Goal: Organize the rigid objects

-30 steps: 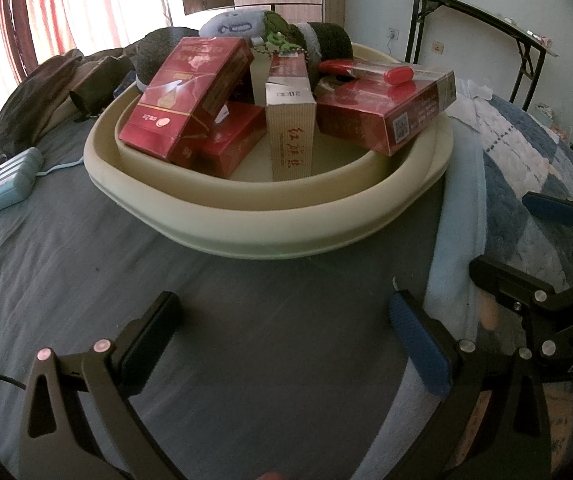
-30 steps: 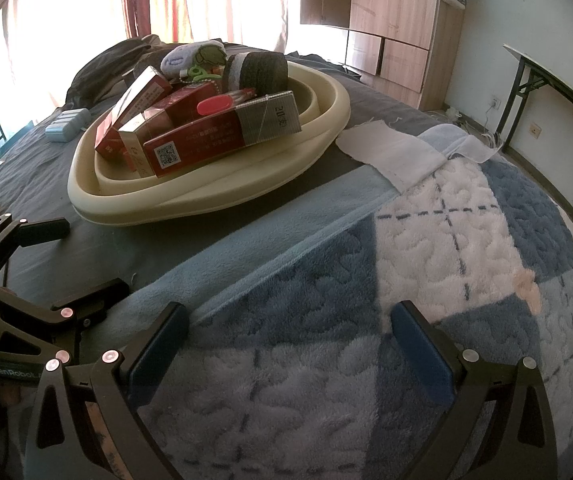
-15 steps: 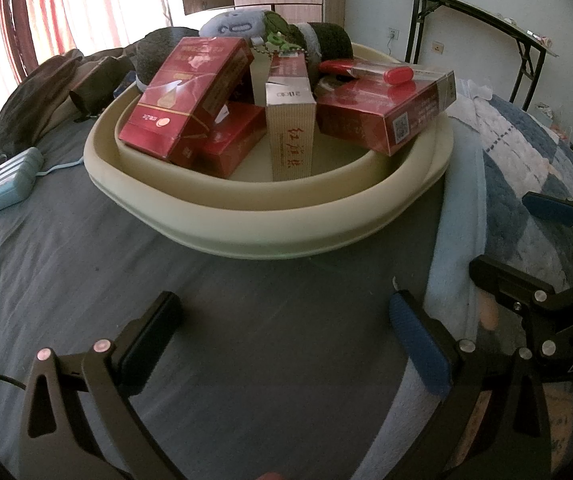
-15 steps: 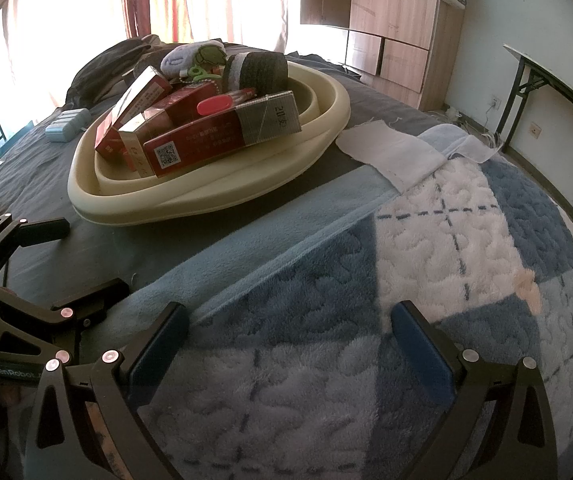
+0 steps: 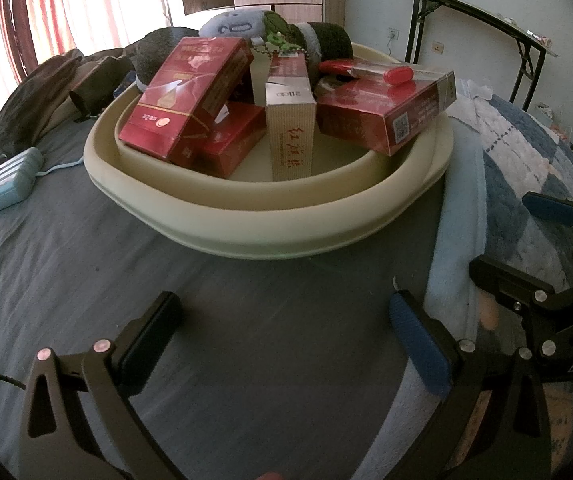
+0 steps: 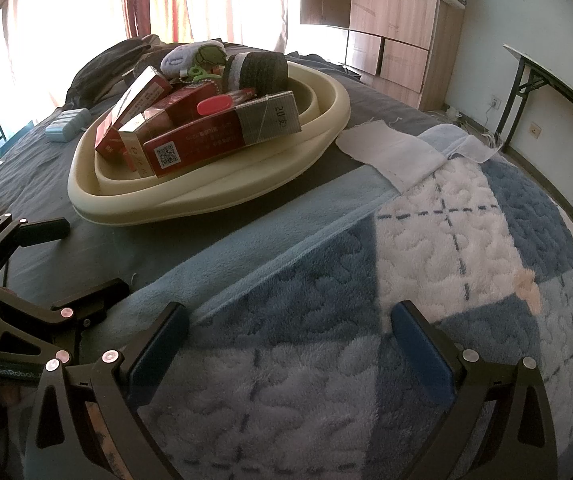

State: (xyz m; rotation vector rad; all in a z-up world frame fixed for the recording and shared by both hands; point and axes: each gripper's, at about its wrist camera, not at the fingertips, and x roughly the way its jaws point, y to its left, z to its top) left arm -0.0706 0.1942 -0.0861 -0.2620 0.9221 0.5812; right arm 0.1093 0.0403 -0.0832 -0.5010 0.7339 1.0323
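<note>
A cream basin sits on the grey bed sheet. It holds several red cigarette boxes, an upright beige carton, a red lighter, dark rolled socks and a blue plush toy. My left gripper is open and empty over the sheet, short of the basin. Over the blue-and-white blanket, my right gripper is open and empty too. Each gripper shows at the edge of the other's view.
A light blue power strip lies on the sheet left of the basin. Dark clothing is heaped behind it. The blue-and-white blanket covers the bed's right side. A folding table stands by the far wall.
</note>
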